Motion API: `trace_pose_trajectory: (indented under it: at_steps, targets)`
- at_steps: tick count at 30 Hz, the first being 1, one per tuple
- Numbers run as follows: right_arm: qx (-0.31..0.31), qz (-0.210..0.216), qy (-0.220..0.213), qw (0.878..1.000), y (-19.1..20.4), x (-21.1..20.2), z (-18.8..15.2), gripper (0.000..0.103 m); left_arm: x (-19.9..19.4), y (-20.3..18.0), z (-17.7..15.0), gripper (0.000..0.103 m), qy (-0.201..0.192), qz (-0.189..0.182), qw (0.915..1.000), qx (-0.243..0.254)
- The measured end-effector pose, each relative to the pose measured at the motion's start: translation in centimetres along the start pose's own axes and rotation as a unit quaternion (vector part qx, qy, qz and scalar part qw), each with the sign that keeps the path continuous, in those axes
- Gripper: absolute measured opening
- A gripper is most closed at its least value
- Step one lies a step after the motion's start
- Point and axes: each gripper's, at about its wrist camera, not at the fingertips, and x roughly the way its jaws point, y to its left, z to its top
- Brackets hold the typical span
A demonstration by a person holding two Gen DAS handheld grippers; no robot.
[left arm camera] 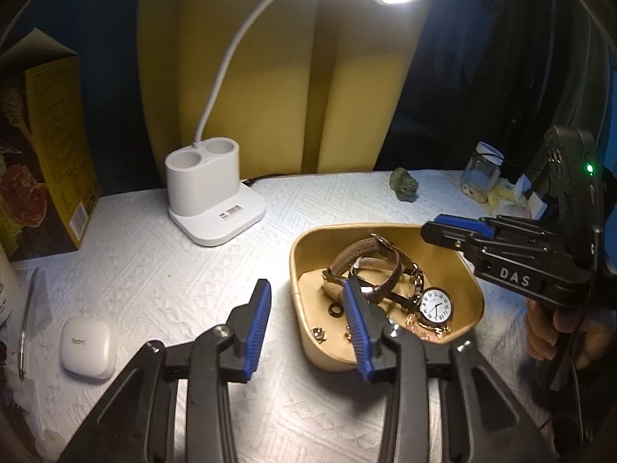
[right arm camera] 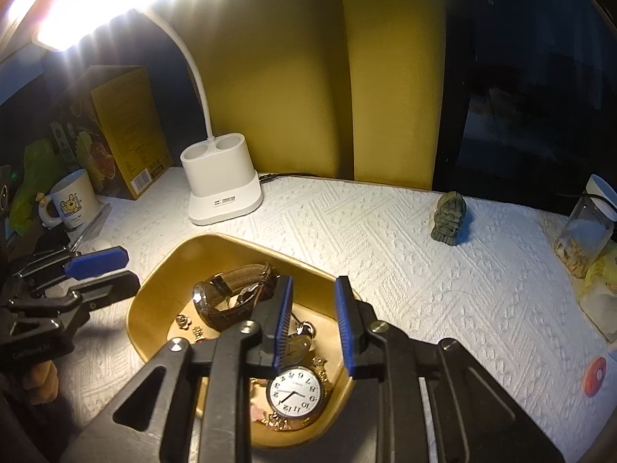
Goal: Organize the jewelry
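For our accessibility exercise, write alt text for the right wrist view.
An open right gripper hangs over a tan tray holding a white-faced watch, a brown-strapped watch and small gold pieces. The tray sits on a white textured cloth beside a lit desk lamp.

A white desk lamp (left arm camera: 216,193) with two cup holes stands at centre-left, lit. A yellow box (left arm camera: 50,146) fills the left edge; a white earbuds case (left arm camera: 88,343) lies lower left. A green stone figurine (right arm camera: 449,218) and a glass jar (right arm camera: 586,227) sit right; a cartoon mug (right arm camera: 71,200) sits left.
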Motion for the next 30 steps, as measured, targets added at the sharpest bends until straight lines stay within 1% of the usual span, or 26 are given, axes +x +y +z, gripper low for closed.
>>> trace_pose_trajectory:
  at_steps: [8,14,27,30]
  targets:
    - [-0.007,0.000,-0.006,1.000,1.3,-2.1,-0.6,0.021,-2.4,-0.1,-0.6,0.039,-0.015,0.002,0.9999,0.003]
    - [-0.013,0.008,-0.003,1.000,2.4,-3.4,-1.5,0.021,-4.2,-0.4,-1.2,0.039,-0.027,0.003,0.9996,0.002]
    - [-0.020,0.019,0.003,1.000,4.6,-6.8,-5.1,0.021,-7.1,-0.6,-4.1,0.040,-0.031,0.010,0.9994,-0.007]
    - [-0.019,0.020,0.001,1.000,4.9,-7.7,-6.0,0.021,-7.8,-0.8,-4.6,0.040,-0.031,0.019,0.9993,-0.001]
